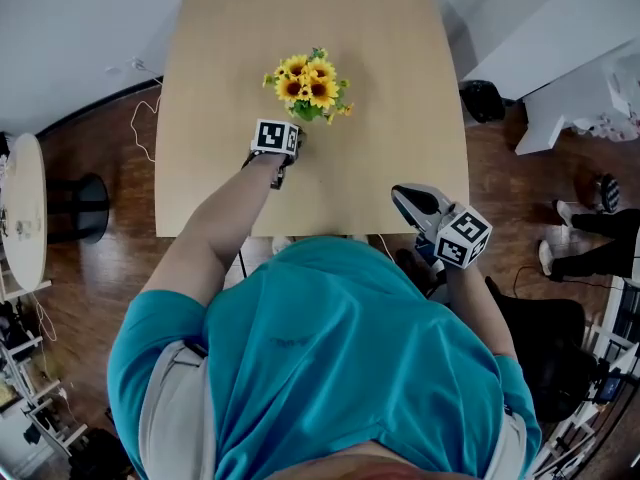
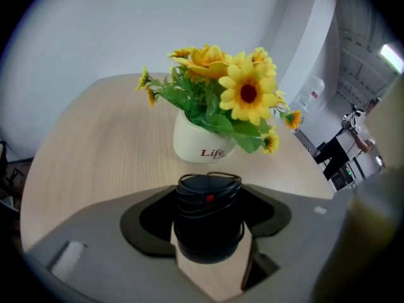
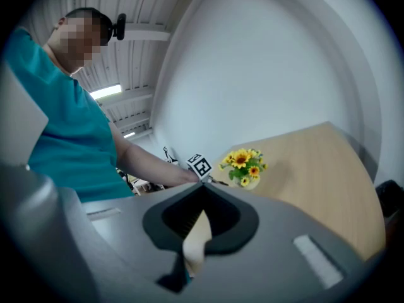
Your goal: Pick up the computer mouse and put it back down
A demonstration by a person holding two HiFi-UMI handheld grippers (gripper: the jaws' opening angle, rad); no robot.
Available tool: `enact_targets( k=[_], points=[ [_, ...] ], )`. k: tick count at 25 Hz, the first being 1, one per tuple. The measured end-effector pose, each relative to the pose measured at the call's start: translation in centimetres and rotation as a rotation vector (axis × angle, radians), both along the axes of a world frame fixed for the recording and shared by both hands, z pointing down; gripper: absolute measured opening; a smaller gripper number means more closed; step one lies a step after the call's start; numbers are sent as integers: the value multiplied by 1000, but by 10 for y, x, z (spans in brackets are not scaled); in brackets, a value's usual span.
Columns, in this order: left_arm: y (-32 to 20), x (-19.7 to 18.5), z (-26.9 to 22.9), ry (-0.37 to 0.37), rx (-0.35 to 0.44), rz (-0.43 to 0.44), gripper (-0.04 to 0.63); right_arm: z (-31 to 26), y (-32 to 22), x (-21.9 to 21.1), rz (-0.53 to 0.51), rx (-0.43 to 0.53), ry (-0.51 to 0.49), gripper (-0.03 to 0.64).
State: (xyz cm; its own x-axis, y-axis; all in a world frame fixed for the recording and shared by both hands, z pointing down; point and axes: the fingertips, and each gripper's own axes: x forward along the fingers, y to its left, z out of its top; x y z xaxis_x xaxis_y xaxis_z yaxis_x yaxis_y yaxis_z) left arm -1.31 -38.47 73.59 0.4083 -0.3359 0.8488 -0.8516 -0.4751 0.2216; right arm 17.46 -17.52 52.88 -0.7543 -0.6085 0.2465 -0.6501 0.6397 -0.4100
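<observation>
A black computer mouse (image 2: 208,216) with its cable wound round it sits between the jaws of my left gripper (image 2: 209,210), whose dark pads (image 2: 148,216) press on both its sides. It is close above the pale wooden table (image 1: 380,48), just in front of a white pot of yellow sunflowers (image 2: 202,145). In the head view the left gripper (image 1: 292,148) tilts down beside the flowers (image 1: 305,88), and the mouse is hidden under it. My right gripper (image 1: 402,194) hovers over the table's near edge, its jaws together with nothing in them (image 3: 203,191).
The flower pot (image 3: 243,166) stands mid-table, right behind the mouse. A black chair (image 1: 540,338) is at my right, a white round table (image 1: 20,213) at the far left, and a black object (image 1: 483,100) lies on the floor beyond the table's right edge.
</observation>
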Motion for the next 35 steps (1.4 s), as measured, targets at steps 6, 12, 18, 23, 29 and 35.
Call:
enact_targets(
  k=[6, 12, 18, 23, 29, 35],
  points=[
    [7, 40, -6, 33, -5, 45, 314, -1, 2, 7, 16, 1, -2, 2],
    [16, 70, -6, 19, -4, 99, 314, -2, 3, 10, 19, 4, -3, 2],
    [23, 95, -1, -14, 3, 161, 314, -1, 11, 20, 40, -4, 0, 2],
    [27, 110, 6, -53, 16, 203, 314, 2, 20, 28, 58, -14, 9, 2],
    [23, 118, 9, -111, 54, 224, 314, 3, 29, 38, 78, -27, 22, 2],
    [32, 154, 31, -28, 22, 305, 318, 4, 36, 41, 82, -39, 35, 2]
  ],
)
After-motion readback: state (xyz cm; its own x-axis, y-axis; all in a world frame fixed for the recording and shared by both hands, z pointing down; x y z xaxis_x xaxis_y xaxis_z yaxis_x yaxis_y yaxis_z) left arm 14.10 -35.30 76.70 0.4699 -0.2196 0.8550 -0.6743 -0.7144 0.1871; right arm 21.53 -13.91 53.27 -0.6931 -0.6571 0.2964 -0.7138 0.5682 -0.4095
